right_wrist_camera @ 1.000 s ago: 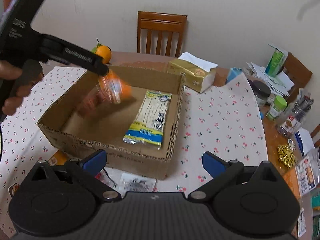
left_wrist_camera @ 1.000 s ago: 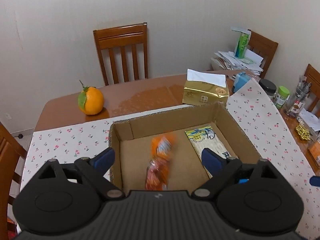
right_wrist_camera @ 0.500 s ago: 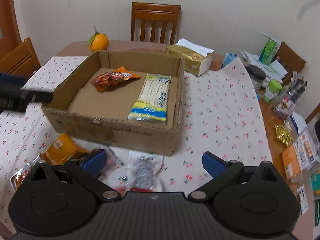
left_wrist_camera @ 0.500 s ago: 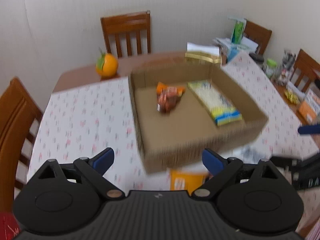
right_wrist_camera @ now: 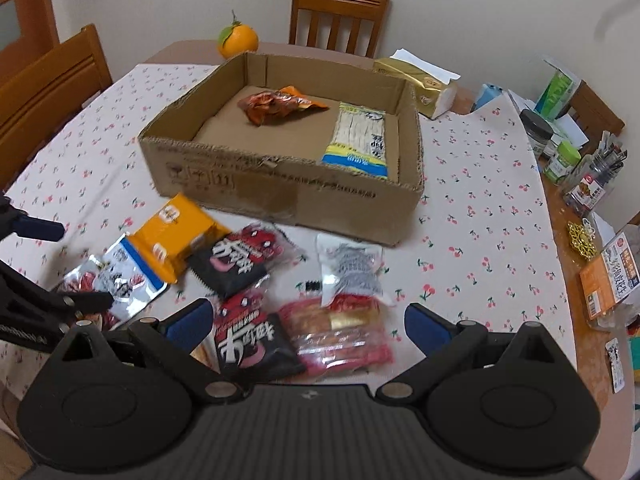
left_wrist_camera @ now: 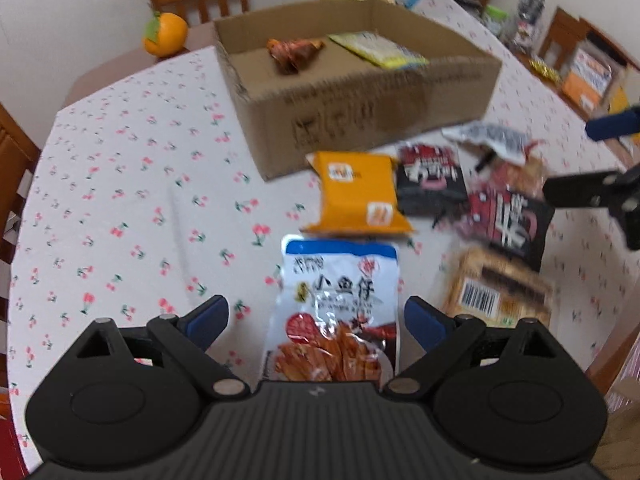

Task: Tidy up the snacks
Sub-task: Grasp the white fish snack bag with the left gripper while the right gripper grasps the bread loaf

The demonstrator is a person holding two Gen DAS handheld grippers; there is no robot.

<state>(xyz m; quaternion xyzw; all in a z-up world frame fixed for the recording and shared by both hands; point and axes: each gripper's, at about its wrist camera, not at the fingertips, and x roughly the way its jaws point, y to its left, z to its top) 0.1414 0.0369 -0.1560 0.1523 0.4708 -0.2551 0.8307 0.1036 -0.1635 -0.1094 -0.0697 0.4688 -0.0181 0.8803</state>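
While the left tool hangs wide apart over the blue-and-white snack bag, the cardboard box sits at 12 o'clock holding two packets. Seen from the right wrist, the right tool is also spread wide, empty, above the black-and-red packet and pink packet on the tabletop.

An orange with a green leaf sits at the far edge of the surface, in front of a wooden chair. A gold tissue box stands further right along that edge. Jars and papers crowd the right edge.
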